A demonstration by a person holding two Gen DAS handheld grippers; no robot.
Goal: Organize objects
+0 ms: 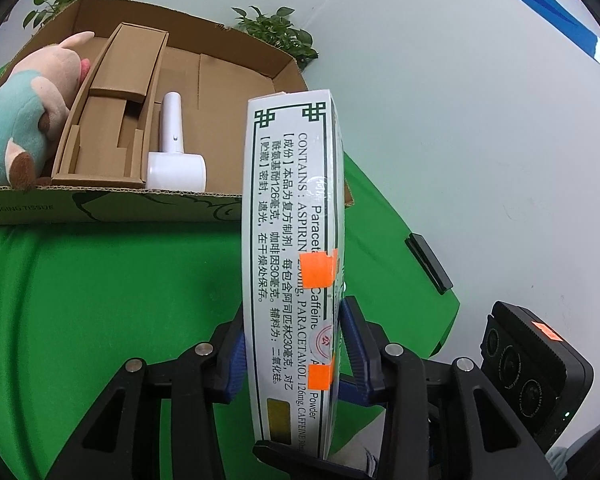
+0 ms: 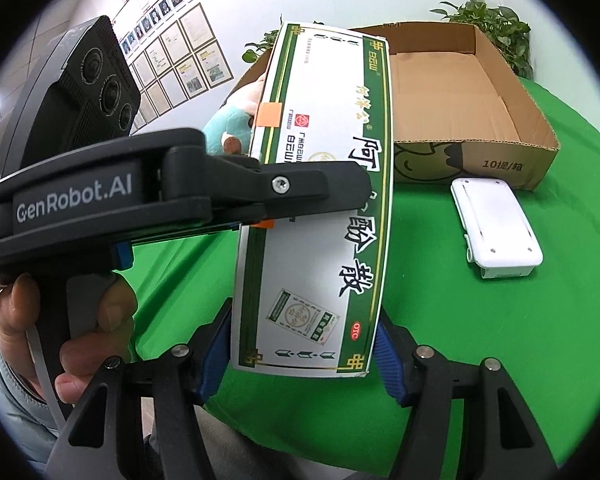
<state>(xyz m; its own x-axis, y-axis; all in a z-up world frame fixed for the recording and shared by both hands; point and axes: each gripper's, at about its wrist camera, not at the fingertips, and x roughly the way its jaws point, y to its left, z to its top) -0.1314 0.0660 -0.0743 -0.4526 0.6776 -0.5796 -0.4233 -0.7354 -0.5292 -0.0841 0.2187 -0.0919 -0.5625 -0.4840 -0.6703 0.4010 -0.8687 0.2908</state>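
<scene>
Right now the medicine box sits between both your tongs at once, lifted off the green tabletop. Your left tongs pinch it across its thin side, blue pads pressed on the two broad faces, and they stand only partly apart because the box fills them. Your right tongs span the box's near end across its wider face; the pads look to touch its edges, though how firmly they press you cannot tell from here.

The box's long axis runs straight out ahead of both tongs, pointing toward the cardboard tray, which lies beyond the tips and a little to the left of your left tongs. So the left hand is the nearer one for carrying it in.

Inside the tray, from the left view, a plush toy fills the far-left side, a brown carton insert lies next to it, and a white handheld device rests beside that. The bare floor to its right looks like the open spot. A white flat case waits on the tabletop, ahead and right of your right tongs.
</scene>
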